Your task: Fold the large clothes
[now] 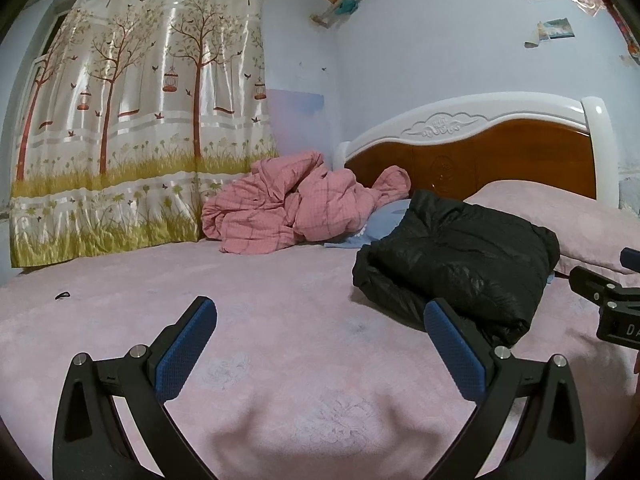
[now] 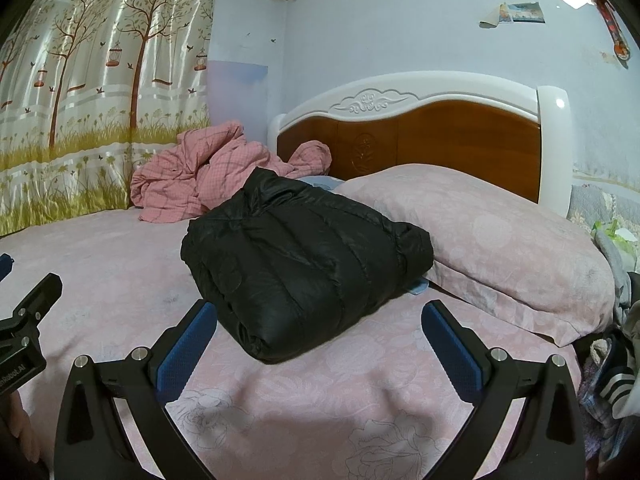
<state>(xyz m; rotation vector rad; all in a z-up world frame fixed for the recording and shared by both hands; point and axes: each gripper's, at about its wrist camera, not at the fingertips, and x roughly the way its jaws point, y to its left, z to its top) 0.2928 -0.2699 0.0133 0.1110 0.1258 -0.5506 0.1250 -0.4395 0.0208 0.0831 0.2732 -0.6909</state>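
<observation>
My jaws stand wide on both sides, and nothing is between them. My left gripper (image 1: 320, 320) hovers over the bare pink bedspread (image 1: 280, 292), its blue pads (image 1: 186, 350) well apart. My right gripper (image 2: 320, 320) is spread just as wide, with the near edge of the black puffer jacket (image 2: 304, 264) lying between and just beyond its fingertips, not touching them.

On the far left hangs a curtain (image 1: 132, 120) printed with trees and birdcages, reaching down to the bed. Right of it, at the far side of the bed, a pink checked quilt (image 1: 280, 204) lies crumpled in a heap. A blue cloth (image 1: 384, 220) shows partly beneath the quilt and the jacket.

The jacket sits folded into a thick bundle on the bedspread, right of centre, its far right edge against the pink pillow (image 2: 500, 248). Behind the pillow rises the headboard (image 2: 432, 136), brown wood in a white frame.

At the far right, beside the bed, a pile of mixed clothes (image 2: 616, 380) is heaped; I cannot tell what holds it.
</observation>
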